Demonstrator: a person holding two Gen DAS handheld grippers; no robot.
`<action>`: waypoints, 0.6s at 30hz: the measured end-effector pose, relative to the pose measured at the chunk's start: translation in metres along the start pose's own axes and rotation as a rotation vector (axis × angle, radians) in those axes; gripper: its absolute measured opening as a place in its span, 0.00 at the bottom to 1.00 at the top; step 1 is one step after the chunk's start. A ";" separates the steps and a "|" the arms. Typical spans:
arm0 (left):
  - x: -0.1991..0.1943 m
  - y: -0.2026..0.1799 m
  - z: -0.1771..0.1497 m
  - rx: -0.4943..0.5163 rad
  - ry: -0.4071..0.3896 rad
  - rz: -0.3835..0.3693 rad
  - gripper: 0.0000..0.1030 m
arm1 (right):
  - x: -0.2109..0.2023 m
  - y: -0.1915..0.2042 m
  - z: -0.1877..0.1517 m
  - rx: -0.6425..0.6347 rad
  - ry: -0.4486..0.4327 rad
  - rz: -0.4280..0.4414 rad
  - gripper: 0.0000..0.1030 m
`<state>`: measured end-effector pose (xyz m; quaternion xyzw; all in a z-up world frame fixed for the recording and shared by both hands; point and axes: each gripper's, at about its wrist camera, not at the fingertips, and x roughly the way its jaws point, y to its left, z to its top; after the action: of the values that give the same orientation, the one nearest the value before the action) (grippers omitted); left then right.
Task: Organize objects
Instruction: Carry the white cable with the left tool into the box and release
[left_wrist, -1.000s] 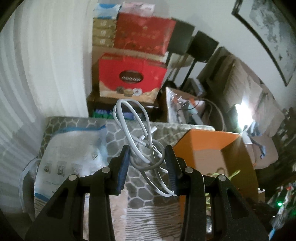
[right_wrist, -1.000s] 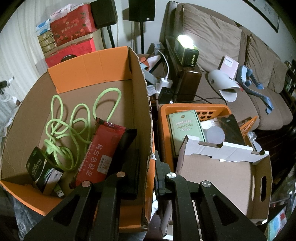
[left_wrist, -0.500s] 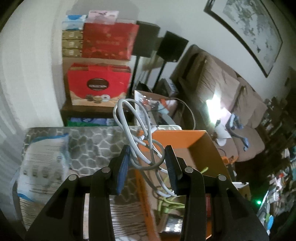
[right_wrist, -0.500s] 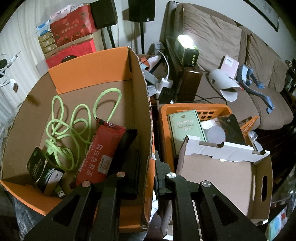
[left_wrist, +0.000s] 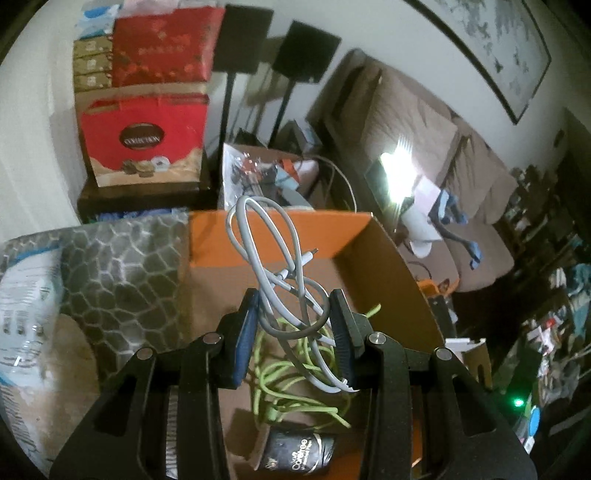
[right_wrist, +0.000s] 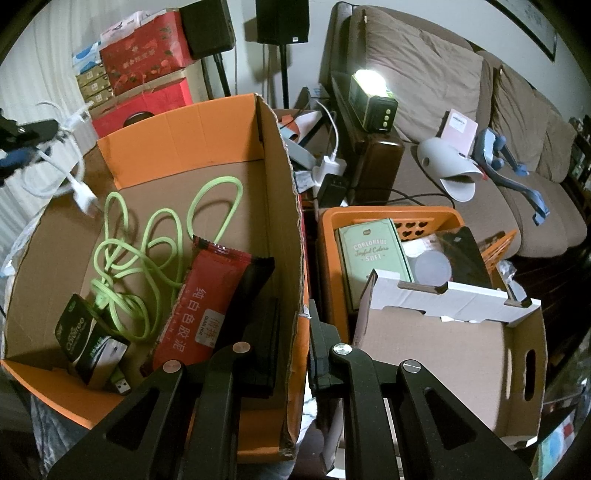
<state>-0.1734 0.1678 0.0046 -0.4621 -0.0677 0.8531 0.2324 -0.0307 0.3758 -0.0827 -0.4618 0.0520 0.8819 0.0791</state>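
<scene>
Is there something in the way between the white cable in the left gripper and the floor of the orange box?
Nothing visible blocks it. The left gripper holds the white cable above the open orange box. Directly below lies only the green cable, so the white one would land on it.

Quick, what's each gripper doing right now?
Left gripper: shut on the white cable.
Right gripper: shut on the cardboard box wall.

Cable (right_wrist: 147, 258), snack pack (right_wrist: 207, 306) in box (right_wrist: 284, 206); basket (right_wrist: 328, 229) to its right.
</scene>
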 end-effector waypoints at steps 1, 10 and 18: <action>0.004 -0.002 -0.002 0.003 0.008 -0.001 0.34 | 0.000 0.000 0.000 0.000 0.000 0.000 0.11; 0.035 -0.010 -0.014 0.025 0.068 0.028 0.35 | 0.000 0.000 0.000 0.001 0.000 0.000 0.11; 0.048 -0.011 -0.020 0.054 0.114 0.041 0.35 | 0.000 0.001 0.001 0.001 0.001 0.000 0.11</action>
<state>-0.1753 0.1978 -0.0397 -0.5048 -0.0219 0.8315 0.2309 -0.0311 0.3754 -0.0819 -0.4620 0.0524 0.8818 0.0791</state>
